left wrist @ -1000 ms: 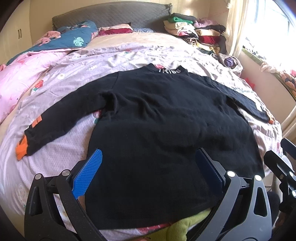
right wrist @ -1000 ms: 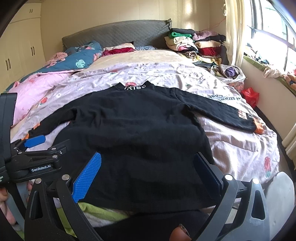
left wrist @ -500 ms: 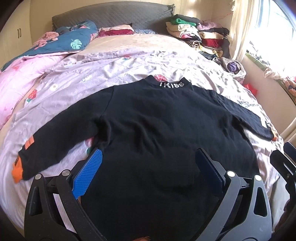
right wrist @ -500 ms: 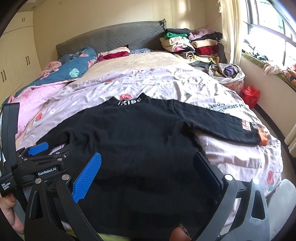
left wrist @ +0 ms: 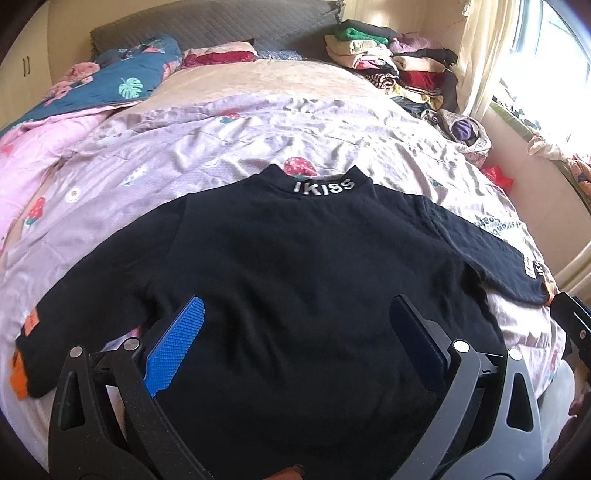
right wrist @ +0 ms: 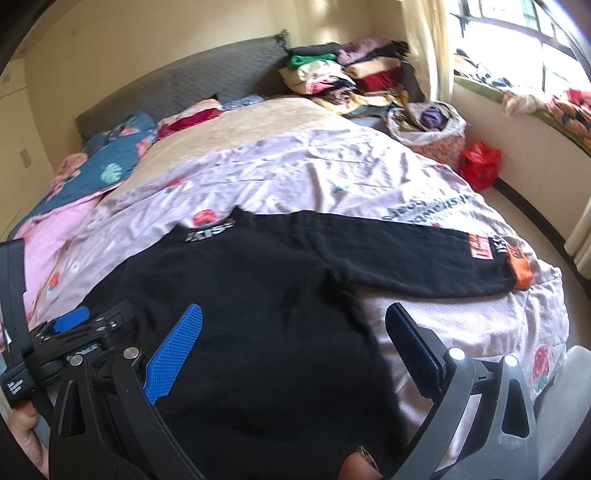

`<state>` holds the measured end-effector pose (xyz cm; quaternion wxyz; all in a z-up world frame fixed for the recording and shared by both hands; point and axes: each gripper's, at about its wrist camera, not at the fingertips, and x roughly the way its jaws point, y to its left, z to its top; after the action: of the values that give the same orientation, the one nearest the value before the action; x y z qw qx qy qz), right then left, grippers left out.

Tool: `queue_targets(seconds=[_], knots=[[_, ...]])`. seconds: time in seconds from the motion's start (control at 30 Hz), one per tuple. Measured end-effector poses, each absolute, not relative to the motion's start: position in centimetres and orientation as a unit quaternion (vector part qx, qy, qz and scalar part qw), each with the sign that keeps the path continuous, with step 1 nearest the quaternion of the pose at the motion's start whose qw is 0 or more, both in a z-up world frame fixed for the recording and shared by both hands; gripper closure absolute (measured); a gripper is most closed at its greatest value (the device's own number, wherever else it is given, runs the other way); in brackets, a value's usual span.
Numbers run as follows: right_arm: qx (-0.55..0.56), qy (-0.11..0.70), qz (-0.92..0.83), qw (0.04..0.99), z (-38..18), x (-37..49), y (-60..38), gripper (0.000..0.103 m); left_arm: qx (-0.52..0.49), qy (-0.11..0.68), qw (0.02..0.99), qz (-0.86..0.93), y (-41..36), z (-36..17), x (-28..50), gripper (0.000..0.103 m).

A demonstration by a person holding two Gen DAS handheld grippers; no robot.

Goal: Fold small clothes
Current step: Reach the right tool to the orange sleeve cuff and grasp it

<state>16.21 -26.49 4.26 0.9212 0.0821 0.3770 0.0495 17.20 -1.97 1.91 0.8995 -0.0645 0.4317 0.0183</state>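
Observation:
A black long-sleeved sweater (left wrist: 295,280) with white lettering on its collar lies flat on the lilac bedsheet, sleeves spread to both sides. Its cuffs are orange, and the right one (right wrist: 521,271) lies near the bed's right edge. My left gripper (left wrist: 295,321) hovers open over the sweater's lower body, nothing between its blue fingers. My right gripper (right wrist: 293,332) is open too, over the sweater's right hem and side seam. In the right wrist view the left gripper (right wrist: 70,325) shows at the left edge, held by a hand.
A stack of folded clothes (left wrist: 391,62) sits at the bed's far right by the grey headboard (left wrist: 207,22). A blue leaf-print quilt (left wrist: 122,81) and pink bedding lie far left. A bag of clothes (right wrist: 432,125) and a red bag (right wrist: 480,164) stand beside the bed, under the window.
Both grippers have moved forward over the sweater, so it fills more of each view. The right gripper has swung to the right, toward the right sleeve. Both stay open.

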Motion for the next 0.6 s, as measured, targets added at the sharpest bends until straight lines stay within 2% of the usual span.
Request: queue_targets(seconds=[0.6], knots=[[0.200, 0.426, -0.106, 0.876, -3.3, 21.8, -41.4, 0.004, -0.046, 0.454, 0.890, -0.018, -7.4, -0.5, 23.1, 0.009]])
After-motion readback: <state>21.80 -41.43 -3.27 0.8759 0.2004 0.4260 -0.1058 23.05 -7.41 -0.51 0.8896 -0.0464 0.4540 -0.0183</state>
